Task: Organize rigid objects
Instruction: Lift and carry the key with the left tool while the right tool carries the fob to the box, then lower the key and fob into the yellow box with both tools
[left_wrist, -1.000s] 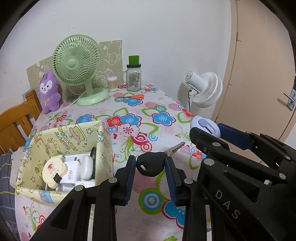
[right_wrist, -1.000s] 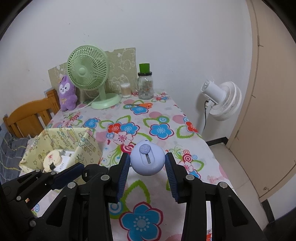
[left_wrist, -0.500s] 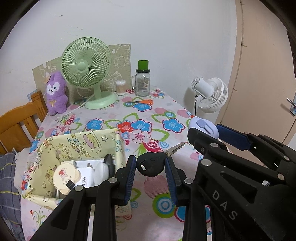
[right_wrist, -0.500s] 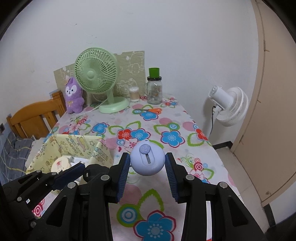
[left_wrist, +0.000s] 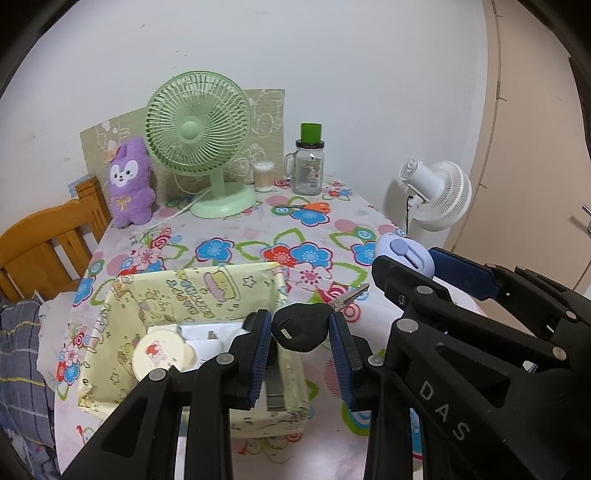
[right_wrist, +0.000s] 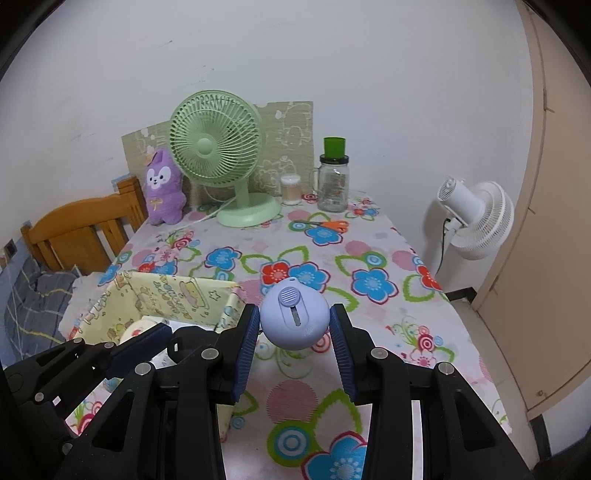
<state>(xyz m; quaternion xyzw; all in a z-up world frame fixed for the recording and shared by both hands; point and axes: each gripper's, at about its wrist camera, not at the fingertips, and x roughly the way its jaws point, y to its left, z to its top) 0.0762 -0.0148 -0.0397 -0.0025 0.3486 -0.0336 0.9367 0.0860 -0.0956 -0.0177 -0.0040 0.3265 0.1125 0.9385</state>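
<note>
My left gripper (left_wrist: 300, 334) is shut on a black-headed key (left_wrist: 302, 325), its metal blade pointing up to the right, above the right rim of the yellow fabric box (left_wrist: 207, 288). Inside the box lie a round cream case (left_wrist: 159, 355) and white chargers (left_wrist: 207, 334). In the right wrist view my right gripper (right_wrist: 294, 325) is shut on a round lilac gadget (right_wrist: 294, 317) with a slider, held over the flowered tablecloth just right of the yellow box (right_wrist: 173, 291). The lilac gadget (left_wrist: 404, 254) and the right gripper's black frame fill the lower right of the left wrist view.
At the table's back stand a green desk fan (right_wrist: 218, 147), a purple plush (right_wrist: 162, 188), a glass jar with a green lid (right_wrist: 333, 177), a small cotton-swab tub (right_wrist: 290, 189) and orange-handled scissors (right_wrist: 325, 224). A wooden chair (right_wrist: 85, 229) is at left, a white floor fan (right_wrist: 476, 218) and a door at right.
Both grippers have drawn back and a little upward together, still holding their objects. The yellow box now sits nearer and lower under the left gripper, and more of the table shows.
</note>
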